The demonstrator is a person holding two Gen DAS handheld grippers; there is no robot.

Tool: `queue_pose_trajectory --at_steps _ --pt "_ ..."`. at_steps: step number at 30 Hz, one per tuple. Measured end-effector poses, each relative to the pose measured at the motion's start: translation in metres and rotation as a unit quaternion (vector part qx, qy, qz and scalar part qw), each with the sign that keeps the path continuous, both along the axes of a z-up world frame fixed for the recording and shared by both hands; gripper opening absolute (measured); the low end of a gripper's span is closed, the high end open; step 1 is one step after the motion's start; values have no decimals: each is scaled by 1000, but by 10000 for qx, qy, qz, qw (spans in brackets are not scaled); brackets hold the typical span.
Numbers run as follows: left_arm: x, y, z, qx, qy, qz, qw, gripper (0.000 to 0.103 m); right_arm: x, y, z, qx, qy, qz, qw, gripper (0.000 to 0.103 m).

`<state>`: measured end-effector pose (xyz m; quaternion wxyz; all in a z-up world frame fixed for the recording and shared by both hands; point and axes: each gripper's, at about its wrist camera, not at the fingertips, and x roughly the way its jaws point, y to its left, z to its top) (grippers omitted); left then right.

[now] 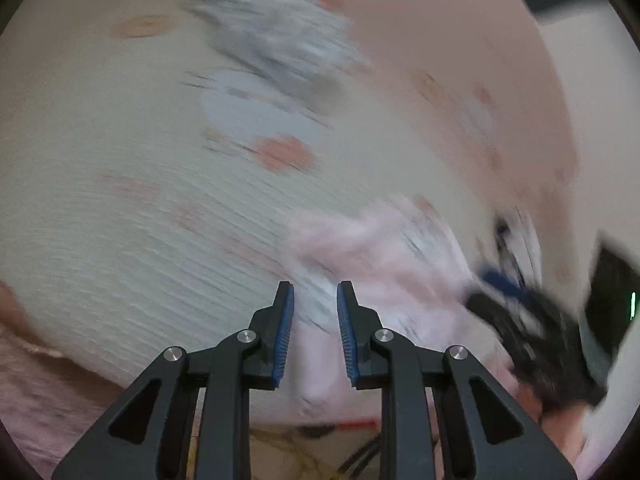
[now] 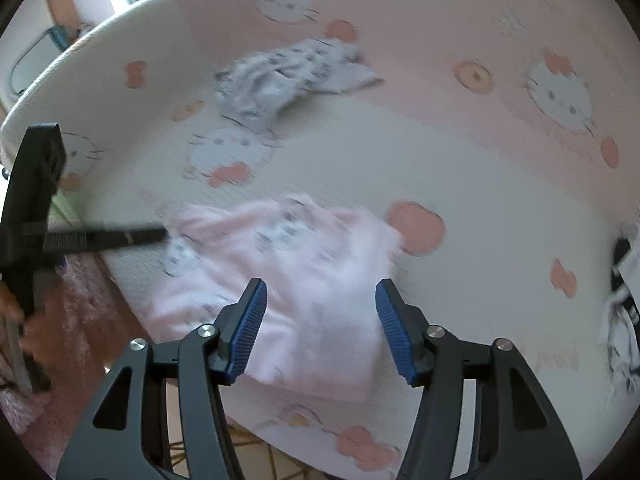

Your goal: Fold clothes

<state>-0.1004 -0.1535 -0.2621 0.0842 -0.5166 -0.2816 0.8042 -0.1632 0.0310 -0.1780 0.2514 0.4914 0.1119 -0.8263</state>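
Observation:
A pink printed garment [image 2: 304, 248] lies folded into a rough square near the front edge of the cat-print bed sheet [image 2: 480, 208]. My right gripper [image 2: 320, 286] hovers over it, open, with nothing between its blue pads. The left gripper's fingers [image 2: 120, 237] reach in from the left, their tips at the garment's left edge. In the blurred left wrist view, my left gripper [image 1: 315, 292] stands slightly open above the pink garment [image 1: 380, 240], and no cloth is pinched. The right gripper [image 1: 516, 308] shows as a dark blur at right. A grey printed garment [image 2: 288, 72] lies crumpled farther back.
The grey garment [image 1: 272, 36] is at the top of the left wrist view. A black-and-white item [image 2: 624, 300] lies at the sheet's right edge. Pink fuzzy fabric [image 2: 80, 300] hangs at the left by the bed's front edge, with floor [image 2: 192, 452] below.

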Motion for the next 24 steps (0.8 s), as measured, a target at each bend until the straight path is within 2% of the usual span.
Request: queue_pose_trajectory --at_steps 1,3,5,7,8,10,13,14,16,17,18,19,22,23,24 --pt "0 10 0 -192 -44 -196 9996 23 -1 -9 -7 164 13 83 9998 62" --pt "0 22 -5 -845 -258 -389 9953 23 -1 -23 -18 531 118 227 9983 69" --pt "1 5 -4 -1061 -342 -53 9938 26 2 -29 -24 982 395 326 9938 65" --pt "3 -11 -3 -1275 -426 283 9905 26 -3 -16 -12 771 487 65 9958 61" --pt "4 -17 -2 -1327 -434 385 9895 22 -4 -5 -1 607 556 -144 9965 61" --pt "10 -9 5 -1030 -203 93 9944 22 -4 16 16 381 726 -557 9951 63" --pt "20 6 16 -625 134 -363 9973 23 0 34 15 216 549 -606 9964 63" --pt "22 18 17 -714 176 -601 9955 24 1 36 12 173 434 -549 9974 63" --pt "14 39 8 -1125 -23 -912 9895 24 -3 23 -9 315 160 -308 9989 62" --pt "13 38 1 -1360 -175 -916 9863 27 -5 18 -16 482 120 -235 9985 62" --pt "13 35 -4 -1543 -306 -896 9835 32 -5 19 -19 623 137 -225 9977 67" --pt "14 28 -3 -1560 -360 -767 9841 43 -7 25 -17 609 118 -314 9976 72" --pt "19 3 3 -1891 -456 -183 9807 38 -14 42 -9 267 -20 -685 9973 72" --pt "21 -4 6 -1881 -458 -31 9811 38 -14 47 -5 73 -31 -778 9969 72" --pt "22 -7 9 -1430 -347 -36 9891 38 -14 52 -1 -121 -41 -870 9961 72"
